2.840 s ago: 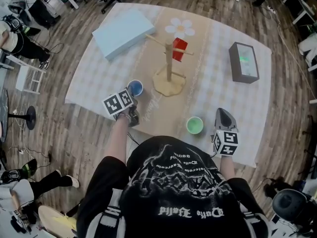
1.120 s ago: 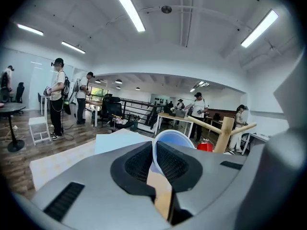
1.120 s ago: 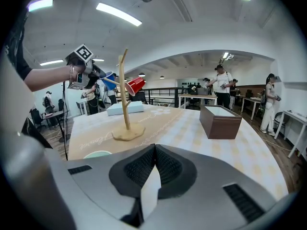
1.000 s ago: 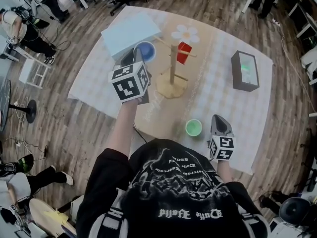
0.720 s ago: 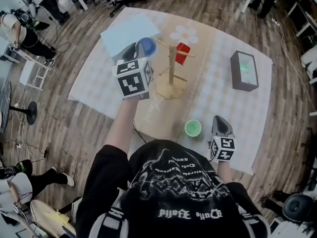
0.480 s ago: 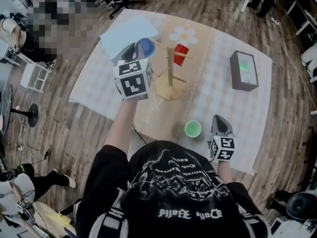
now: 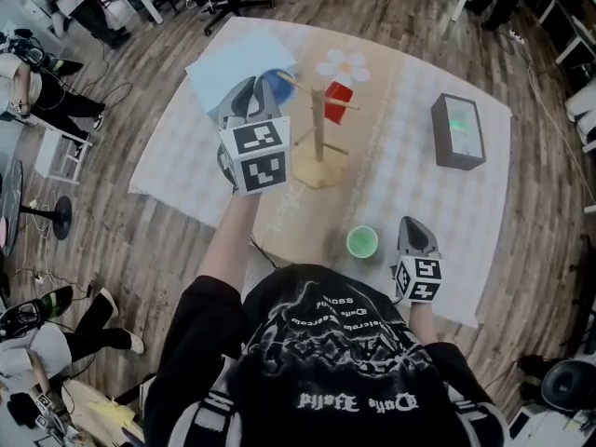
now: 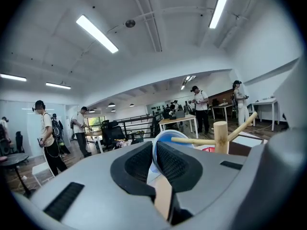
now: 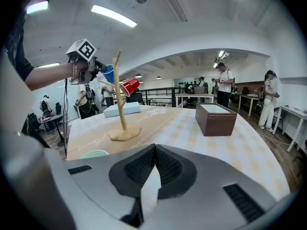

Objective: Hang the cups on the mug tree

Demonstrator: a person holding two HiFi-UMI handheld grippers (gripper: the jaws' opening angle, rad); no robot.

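Our left gripper pinches the rim of the blue plastic cup, raised against a left peg of the wooden mug tree, perhaps touching it. A red cup hangs on the far right peg. Our right gripper, jaws pressed together on nothing, sits just right of the green cup, near us.

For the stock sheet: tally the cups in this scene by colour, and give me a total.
blue cup: 1, clamped in the left gripper
red cup: 1, hanging on the mug tree
green cup: 1, standing on the tablecloth
Total: 3 cups
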